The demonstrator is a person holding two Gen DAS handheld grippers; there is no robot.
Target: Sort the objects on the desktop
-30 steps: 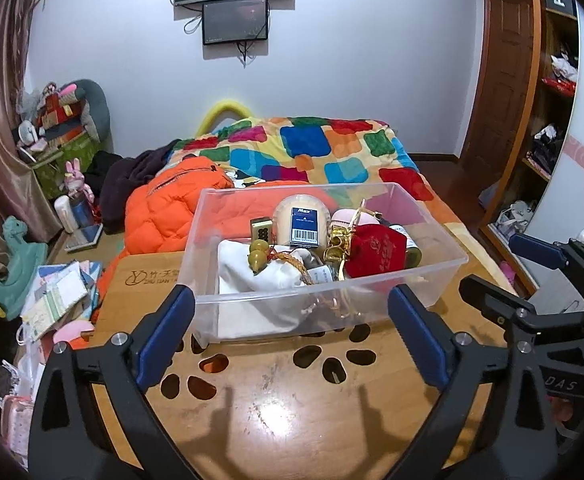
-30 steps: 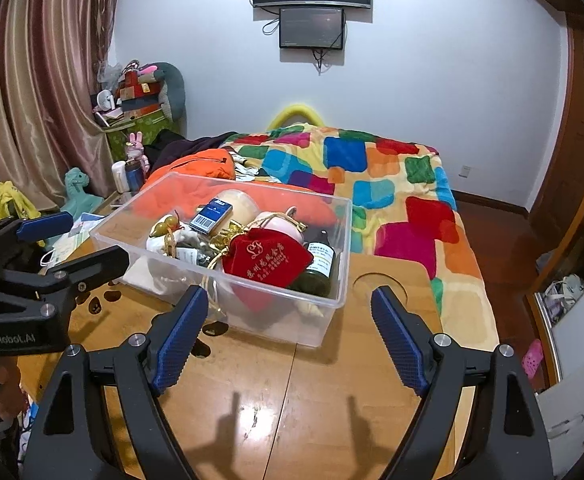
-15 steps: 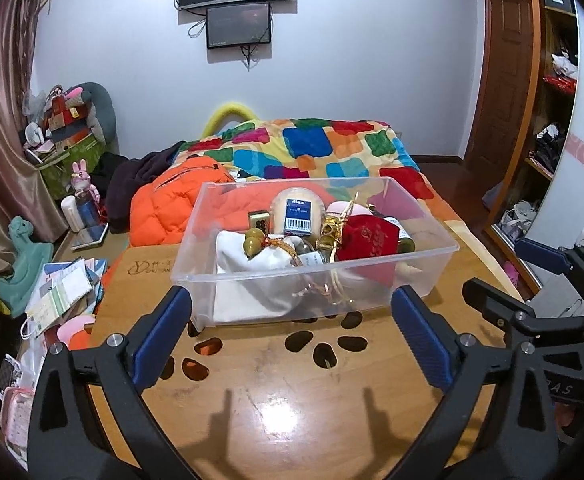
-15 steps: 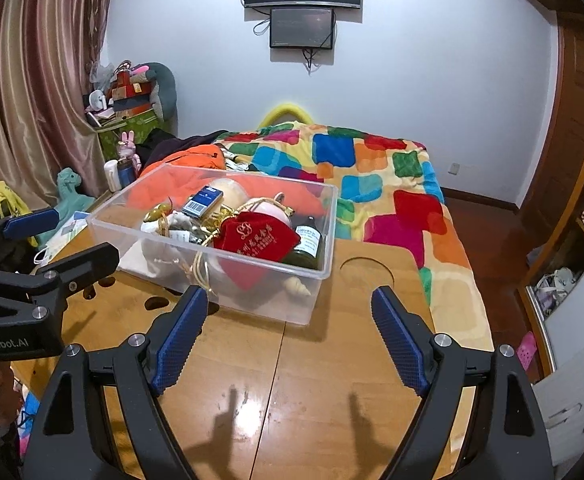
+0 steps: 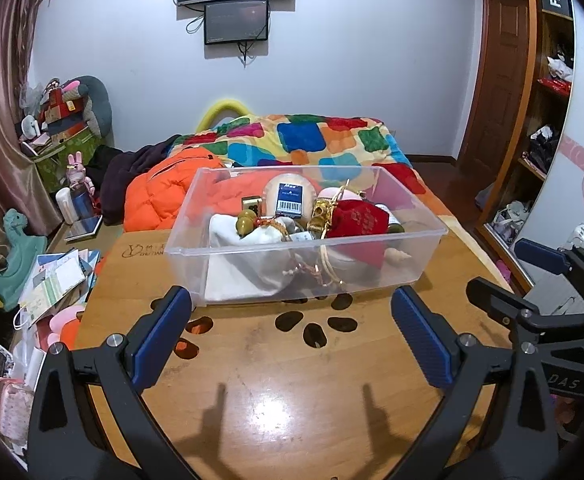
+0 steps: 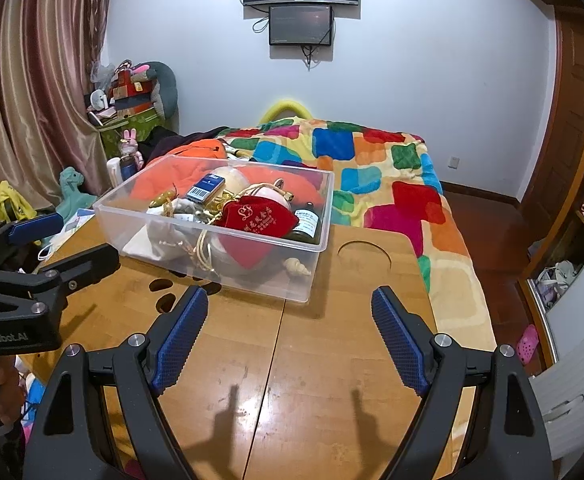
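A clear plastic bin (image 5: 420,256) (image 6: 312,264) stands on the wooden table (image 5: 276,392) (image 6: 332,380). It holds a red velvet pouch (image 5: 356,220) (image 6: 258,218), a blue card box (image 5: 290,199) (image 6: 206,187), a white cloth bag (image 5: 244,256), a dark bottle (image 6: 307,222), gold cord and a small shell (image 6: 297,267). My left gripper (image 5: 292,330) is open and empty, hovering over the table in front of the bin. My right gripper (image 6: 288,326) is open and empty, near the bin's right front corner.
The table has paw-shaped cutouts (image 5: 312,326) and a round recess (image 6: 364,254). Behind it lies a bed with a patchwork quilt (image 6: 372,160) and an orange jacket (image 5: 160,196). Papers and toys clutter the floor at the left (image 5: 52,280). Shelves stand at the right (image 5: 548,140).
Both grippers have pulled back from the bin and away toward me; the bin looks smaller and more table shows. Both stay open and empty.
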